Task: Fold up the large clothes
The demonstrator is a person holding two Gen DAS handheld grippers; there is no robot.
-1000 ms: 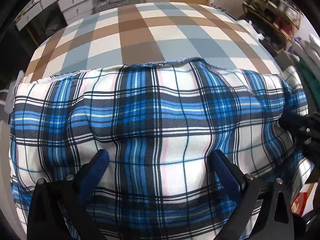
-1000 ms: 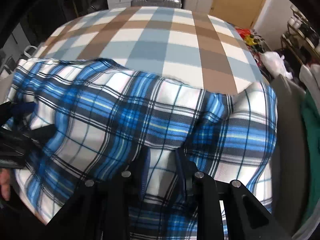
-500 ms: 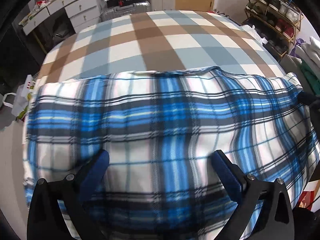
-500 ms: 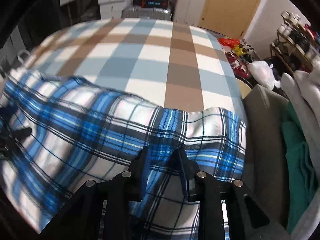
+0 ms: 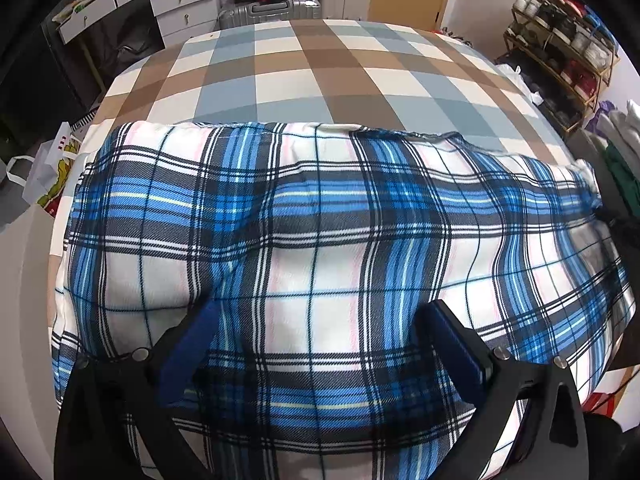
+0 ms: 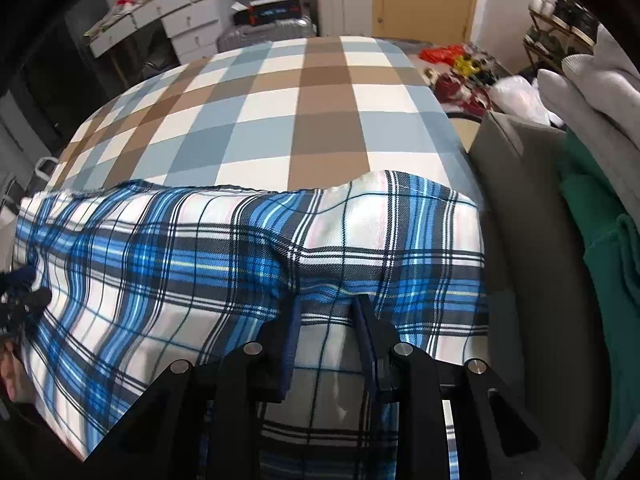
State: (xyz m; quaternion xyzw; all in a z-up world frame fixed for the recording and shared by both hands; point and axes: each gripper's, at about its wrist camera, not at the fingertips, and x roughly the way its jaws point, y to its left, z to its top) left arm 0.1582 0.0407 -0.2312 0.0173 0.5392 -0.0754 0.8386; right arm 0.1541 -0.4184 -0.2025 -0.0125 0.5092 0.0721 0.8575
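- The plaid cloth (image 5: 320,240) lay across the lower half of both views, spread over the near end of a checked bed (image 5: 320,64), its far hem running across mid-frame.
- My left gripper (image 5: 320,320) sat at the bottom of its view with fingers wide apart, cloth lying between them untouched as far as I could see.
- My right gripper (image 6: 326,312), bottom centre of its view, had its fingers close together; a raised ridge of cloth ran between them and the pads looked pressed on it.
- I judged the cloth light, soft and limp, likely to sag and wrinkle, not fragile.
- I judged corners or the hem best to take, both grippers well apart.
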